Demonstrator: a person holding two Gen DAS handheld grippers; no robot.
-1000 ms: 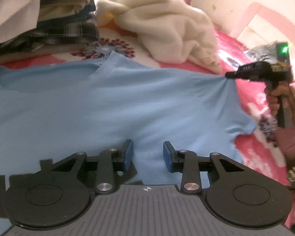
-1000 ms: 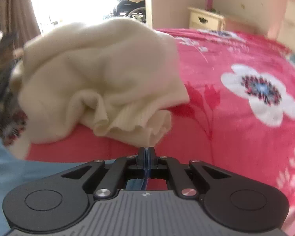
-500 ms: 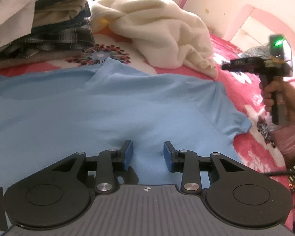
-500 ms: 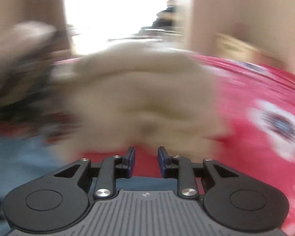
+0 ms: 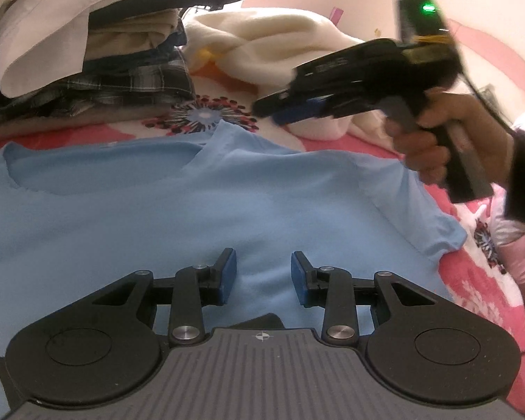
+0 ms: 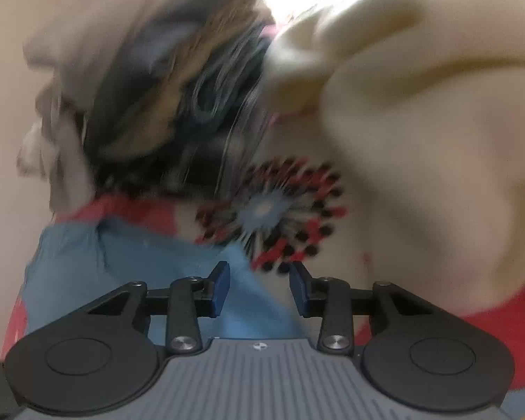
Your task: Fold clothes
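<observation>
A light blue T-shirt (image 5: 199,206) lies spread flat on the red flowered bedspread, neckline at the upper left. My left gripper (image 5: 263,274) hovers over the shirt's middle, open, nothing between its blue pads. My right gripper (image 5: 280,112), held by a hand, hangs above the shirt's right shoulder and points left toward the collar. In the blurred right wrist view my right gripper (image 6: 259,285) is over the shirt's edge (image 6: 129,266) beside a flower print; its jaws are opening with nothing between them.
A tall stack of folded and loose clothes (image 5: 70,56) stands at the back left. A cream sweater (image 5: 273,45) lies heaped behind the shirt, also filling the right of the right wrist view as the cream sweater (image 6: 420,112). The bedspread (image 5: 472,290) shows at the right.
My right gripper let go of the shirt's right sleeve, opened, and swung left toward the collar. The sleeve dropped flat. My left gripper stayed over the shirt's middle.
</observation>
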